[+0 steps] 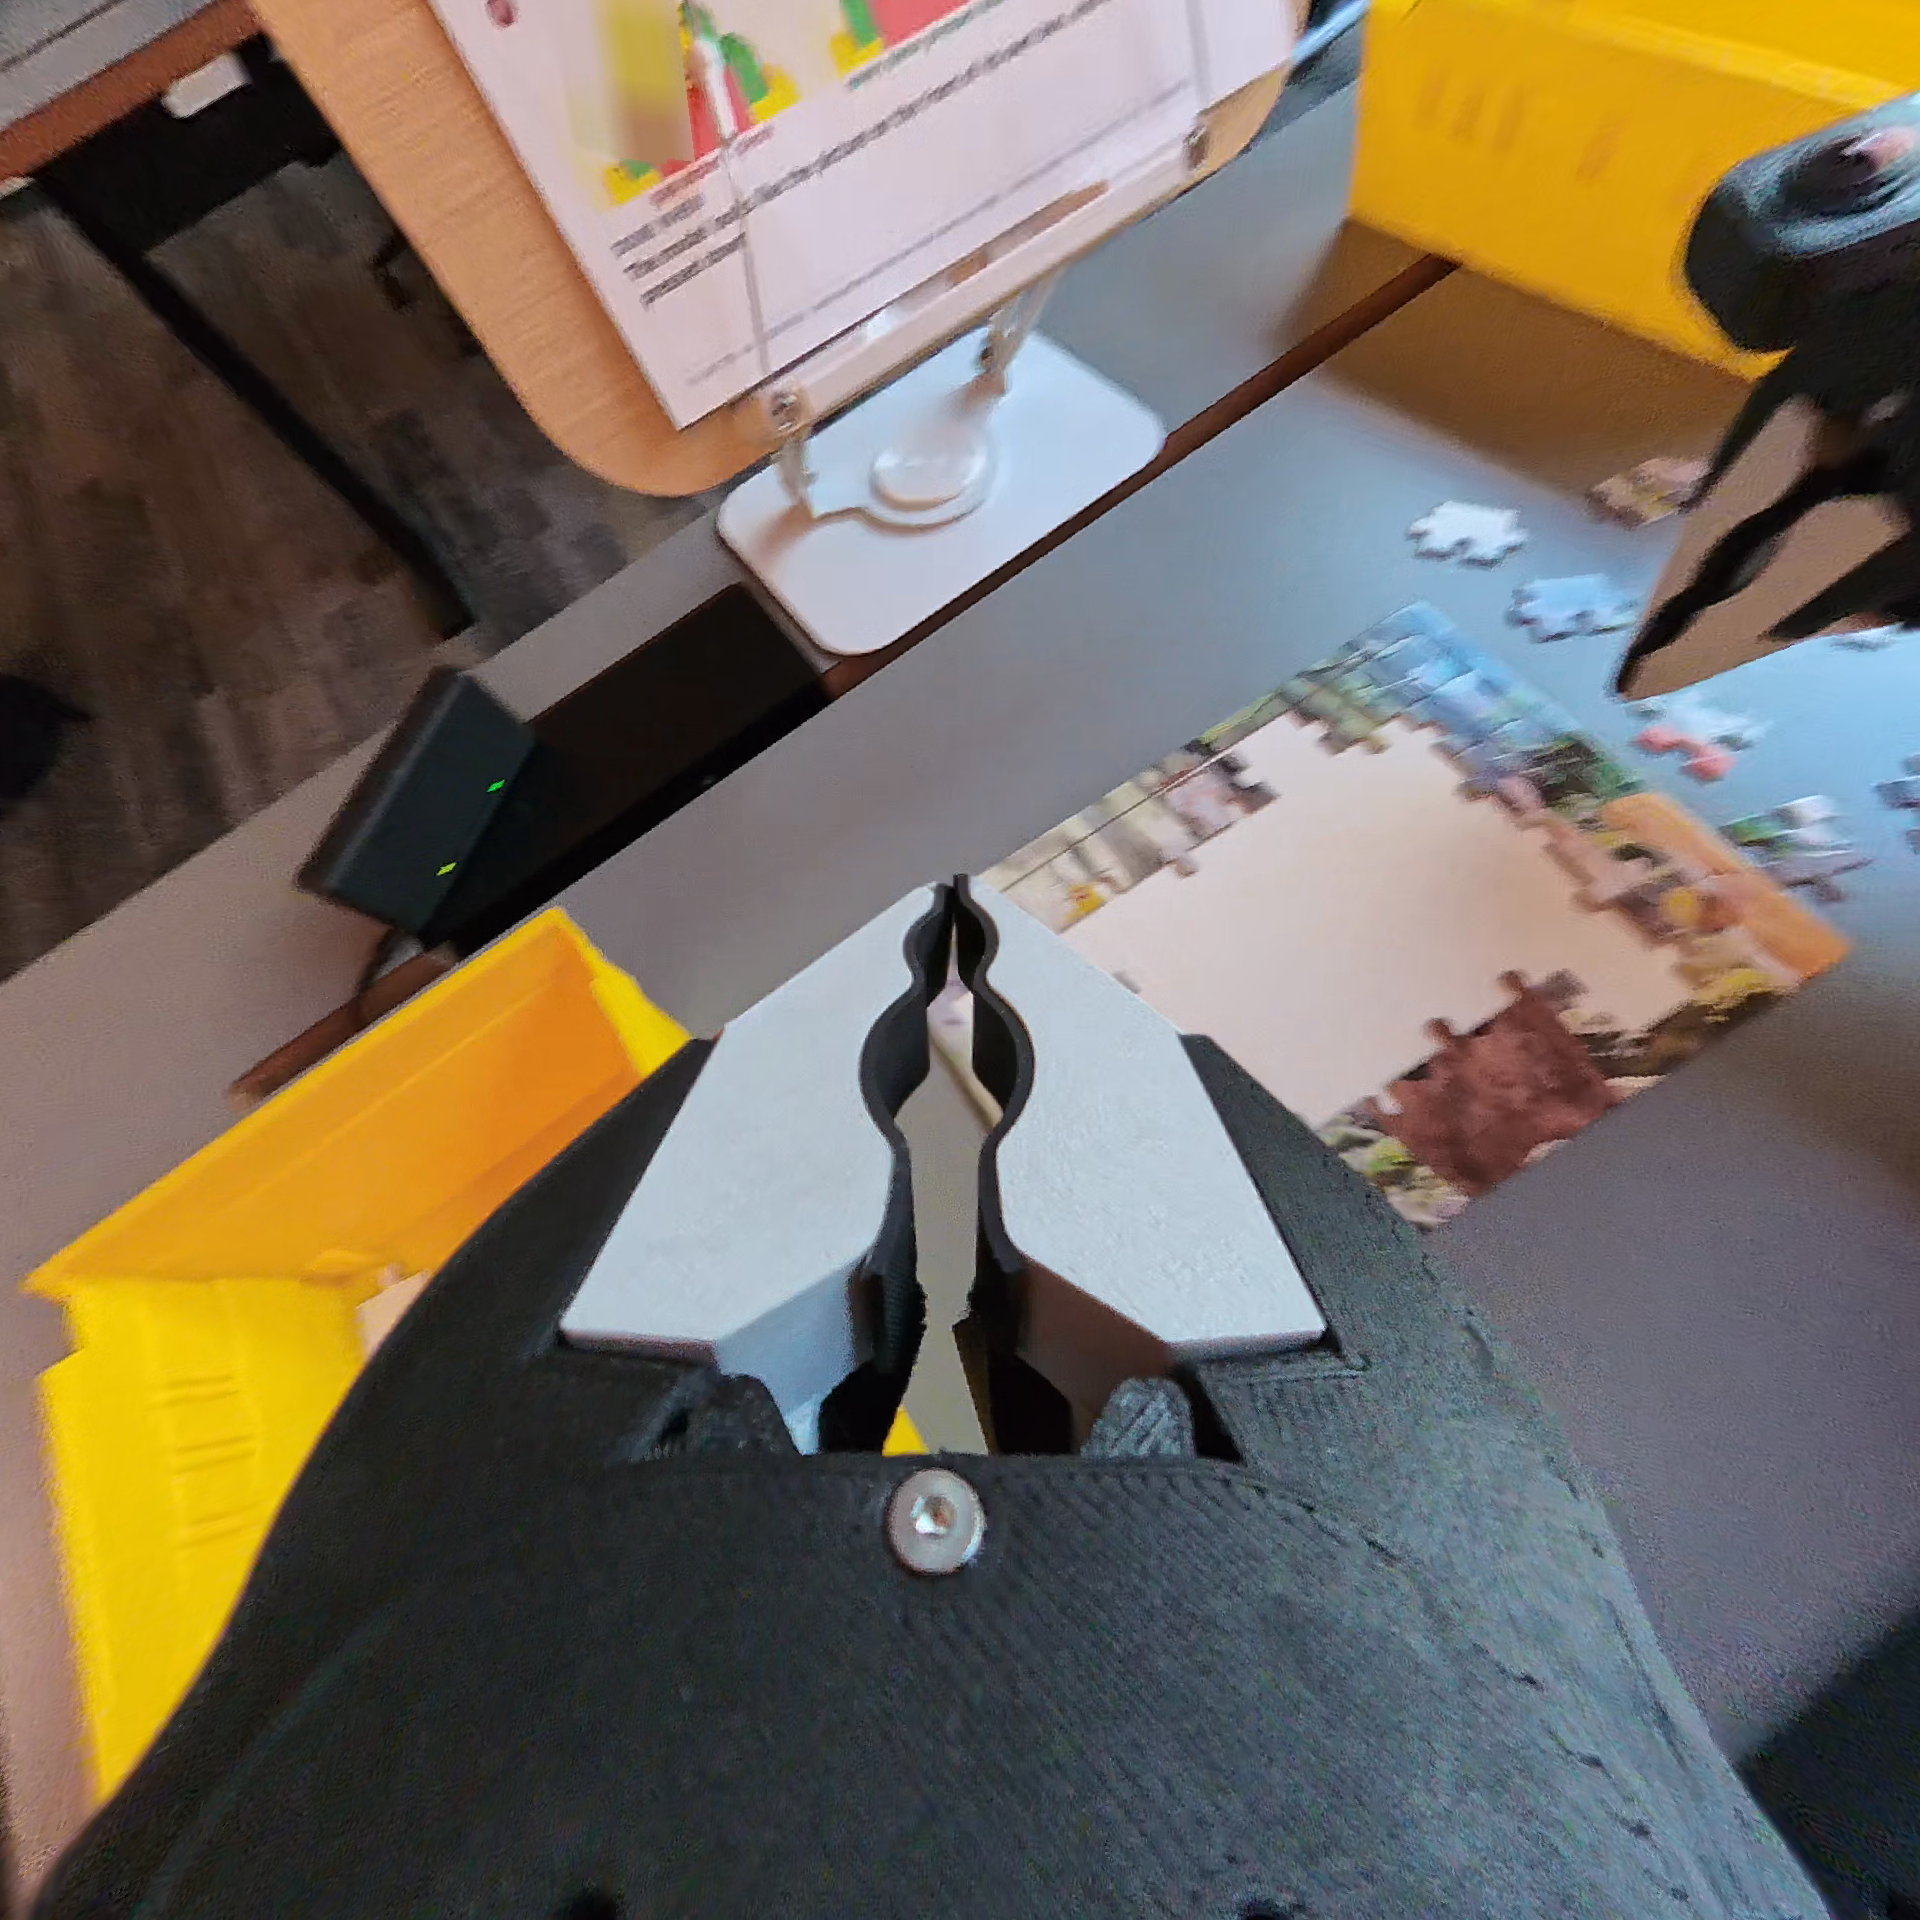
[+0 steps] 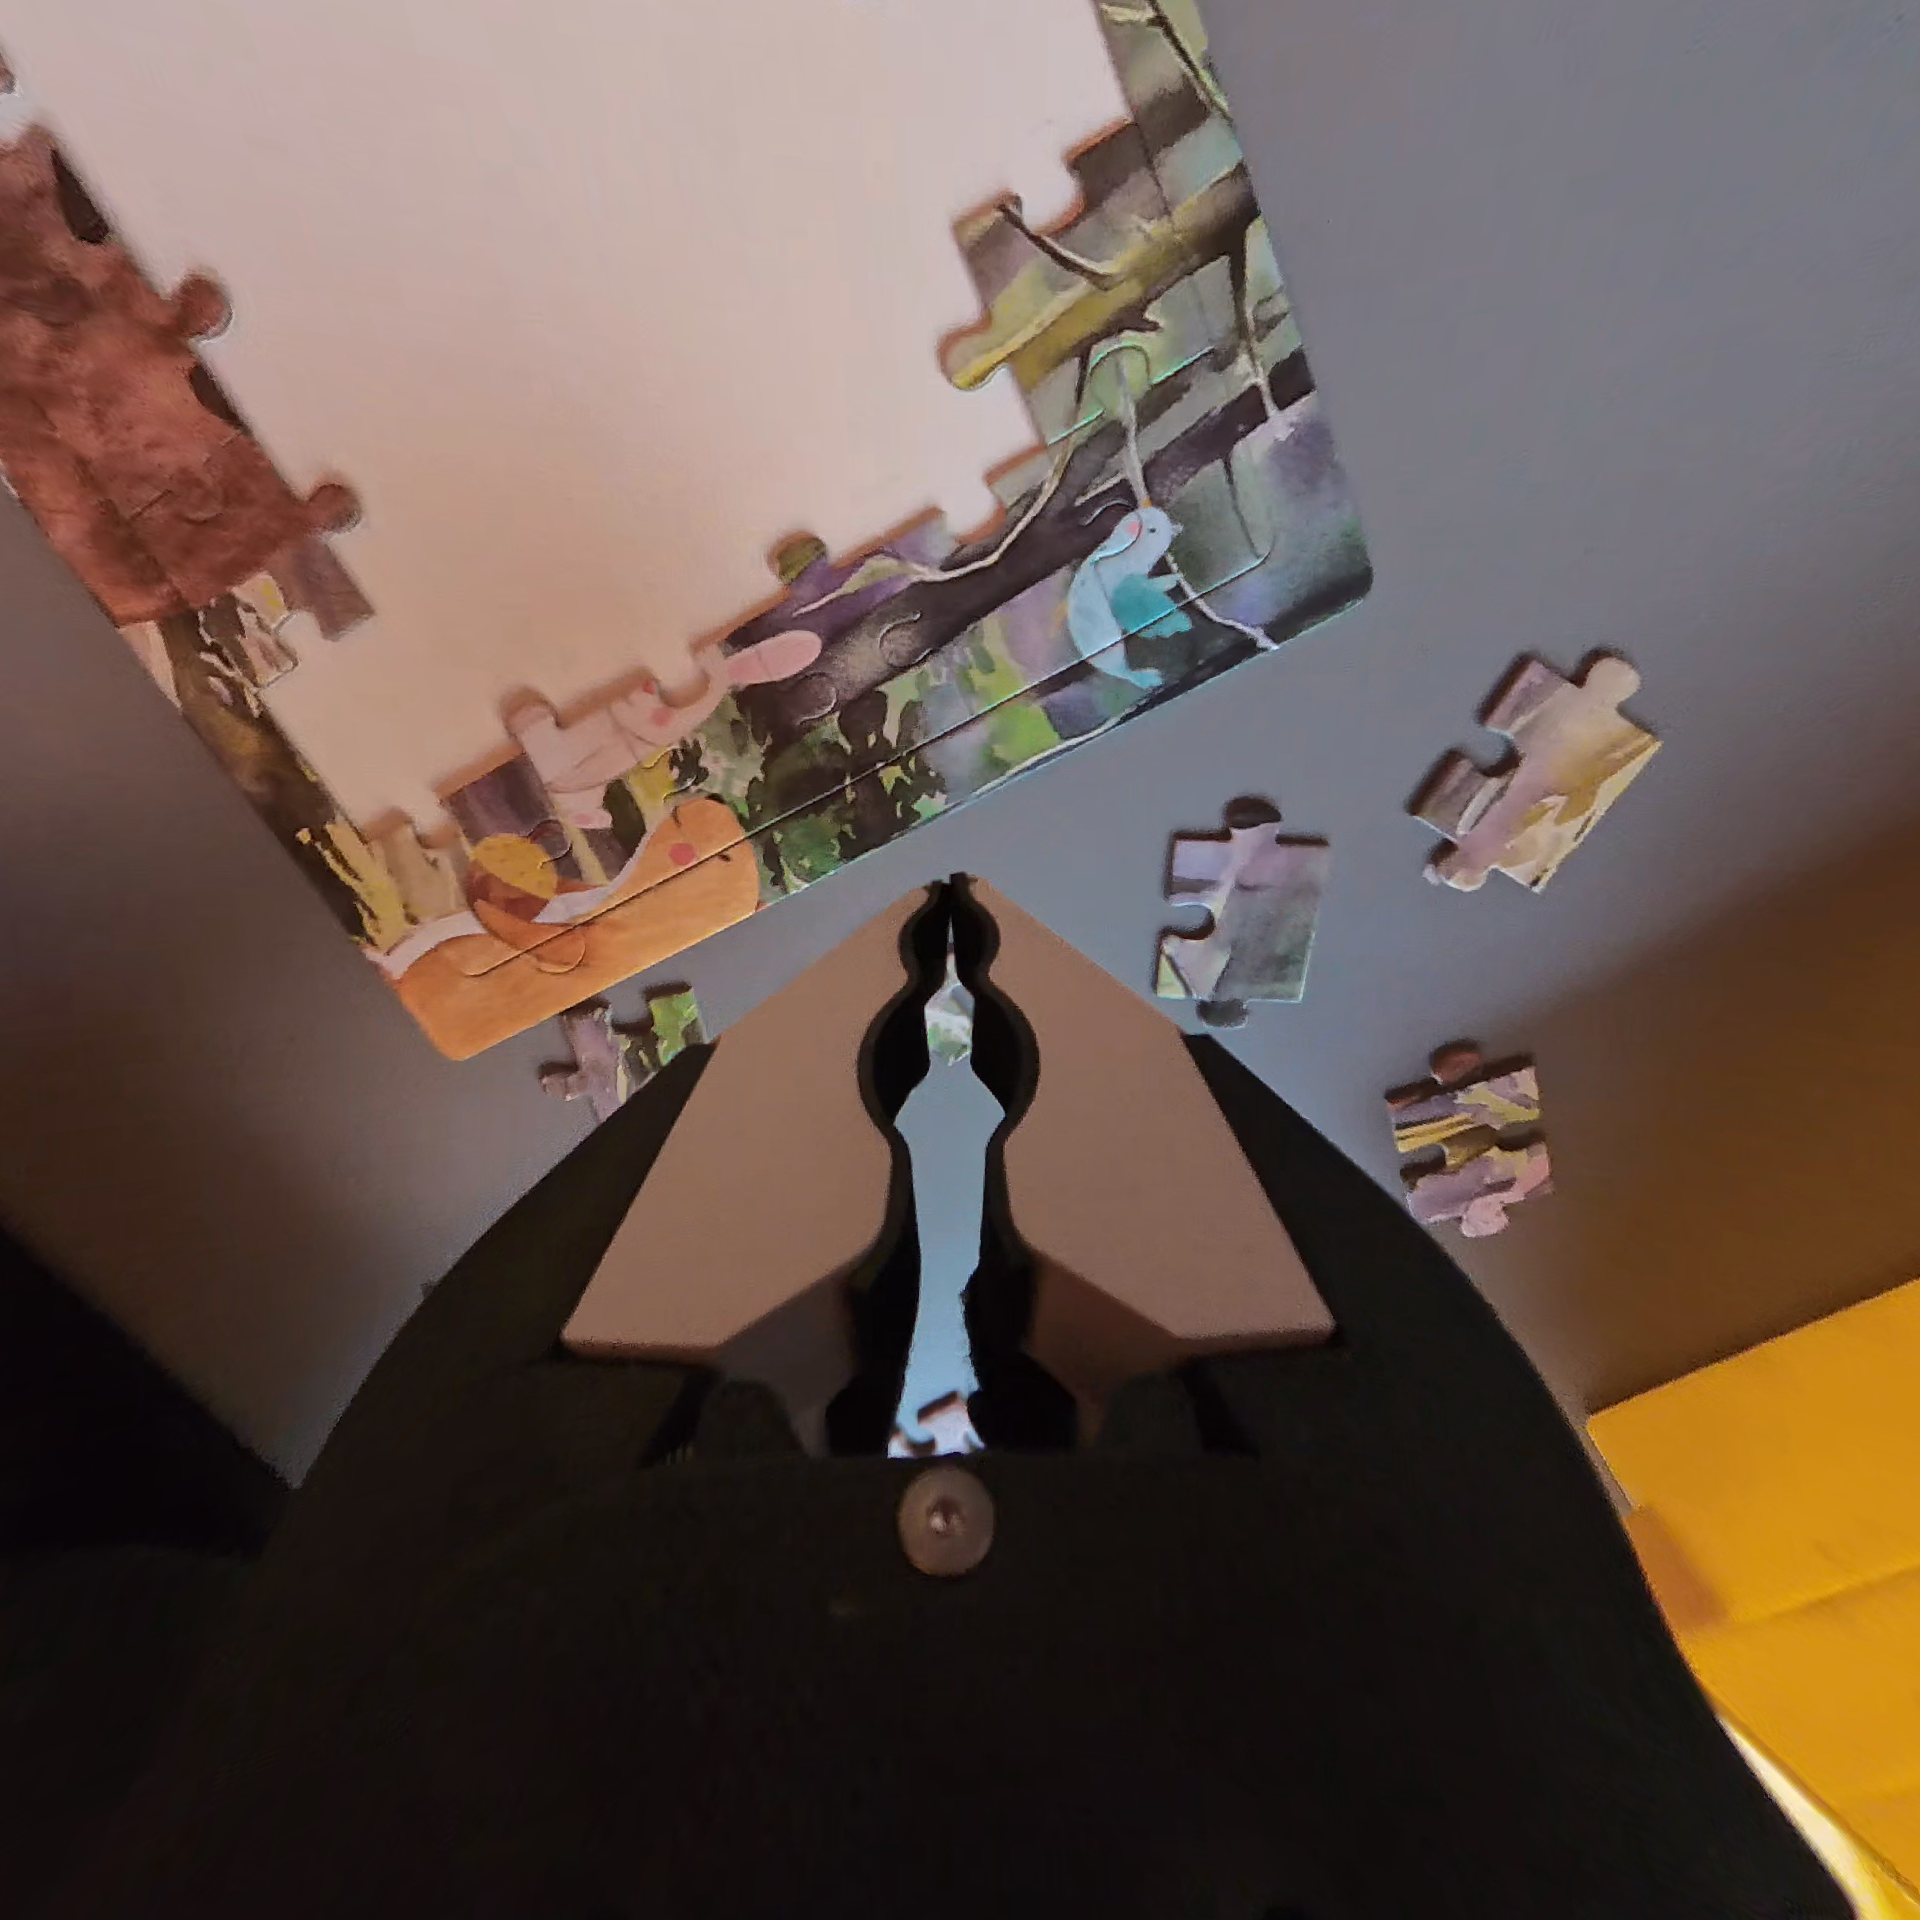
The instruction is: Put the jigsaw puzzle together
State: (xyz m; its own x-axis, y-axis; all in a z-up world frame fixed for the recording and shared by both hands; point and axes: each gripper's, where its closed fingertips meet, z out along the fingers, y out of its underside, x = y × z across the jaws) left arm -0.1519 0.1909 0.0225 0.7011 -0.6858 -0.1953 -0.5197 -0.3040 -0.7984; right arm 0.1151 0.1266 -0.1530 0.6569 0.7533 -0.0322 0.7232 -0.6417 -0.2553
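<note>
Left wrist view. We log the left gripper [image 1: 956, 883] with its jaws brought together at the tips and nothing between them. It hangs above the grey surface [image 1: 1039, 727], tilted forward and not touching it. The jigsaw puzzle [image 1: 1434, 935], a bordered frame with a bare pale middle, lies ahead and to the right of this gripper, its near corner just past the tips. A yellow bin [image 1: 312, 1195] sits to the left and slightly behind the tips. A white stand [image 1: 966, 488] carrying a printed sheet stands well ahead. A black box [image 1: 426, 800] with small green lights sits ahead to the left, off the surface edge. Loose pieces [image 1: 1465, 532] lie far ahead to the right, near the right gripper [image 1: 1704, 644], which points down over them.

Right wrist view. We log the right gripper [image 2: 956, 883] with tips closed to a thin slit; a scrap of printed colour shows in the gap behind the tips, and we cannot tell whether it is a held piece or one lying beneath. The assembled border lies directly ahead, its near edge just beyond the tips, running left to right and slightly skewed. One piece [image 2: 1236, 914] lies just right of the tips, two more [image 2: 1538, 774] [image 2: 1470, 1138] farther right, and one [image 2: 623, 1044] at the left.

We judge the right gripper the nearer to both the pieces and the open middle.
</note>
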